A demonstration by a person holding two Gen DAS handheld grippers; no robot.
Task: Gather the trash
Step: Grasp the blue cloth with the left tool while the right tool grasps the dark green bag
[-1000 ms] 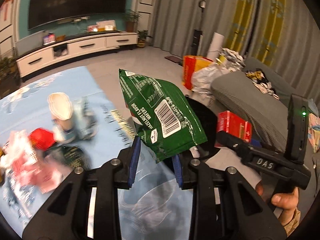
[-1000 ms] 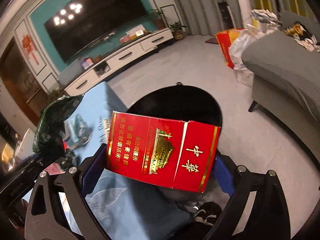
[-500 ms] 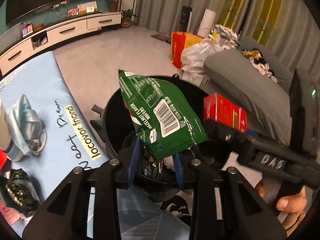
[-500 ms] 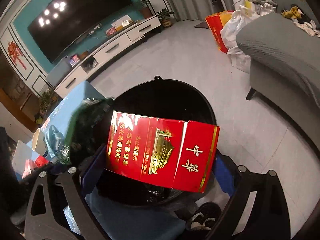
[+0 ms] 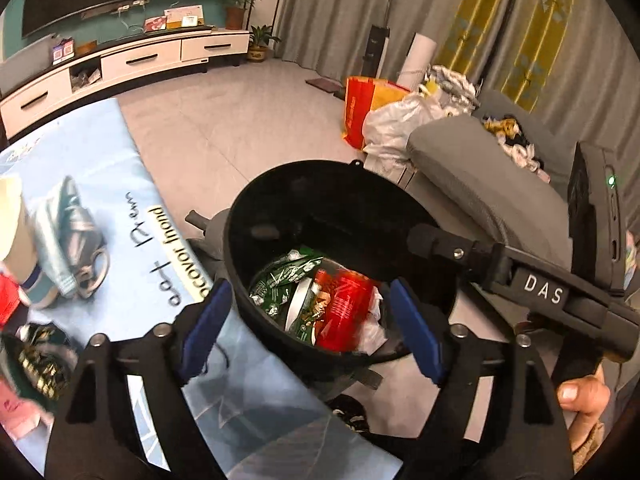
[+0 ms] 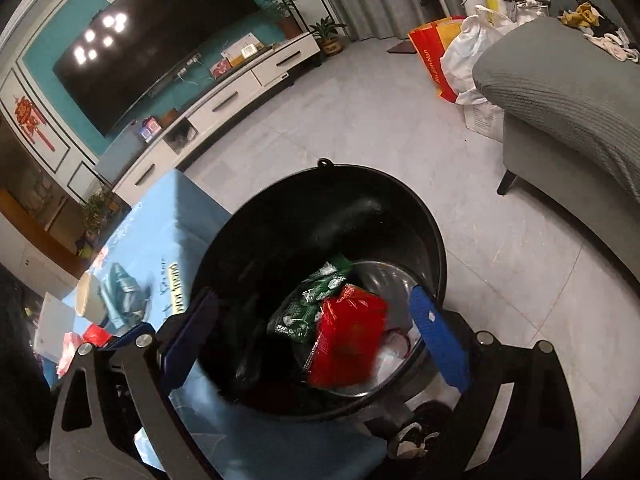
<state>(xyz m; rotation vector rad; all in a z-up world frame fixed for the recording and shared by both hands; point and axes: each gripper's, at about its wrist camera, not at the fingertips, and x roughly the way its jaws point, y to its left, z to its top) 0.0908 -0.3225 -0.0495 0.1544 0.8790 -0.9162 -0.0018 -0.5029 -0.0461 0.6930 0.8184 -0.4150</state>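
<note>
A black round trash bin (image 5: 280, 196) (image 6: 280, 216) stands on the floor beside the blue-clothed table. Inside it lie a green wafer wrapper (image 5: 280, 284) (image 6: 316, 300) and a red cigarette carton (image 5: 344, 308) (image 6: 348, 340), with white paper beside them. My left gripper (image 5: 312, 328) is open and empty above the bin's near rim. My right gripper (image 6: 316, 332) is open and empty over the bin too; its body shows at the right of the left wrist view (image 5: 540, 292).
The blue tablecloth (image 5: 100, 160) (image 6: 160, 208) holds a paper cup (image 5: 12, 216), a teal pouch (image 5: 68, 236), a dark wrapper (image 5: 40, 356) and red and pink scraps (image 5: 8, 300). A grey sofa (image 6: 568, 92), bags (image 5: 376, 104) and a white TV cabinet (image 5: 132, 64) stand around.
Both grippers have opened. The green wrapper and the red carton have dropped from them into the bin.
</note>
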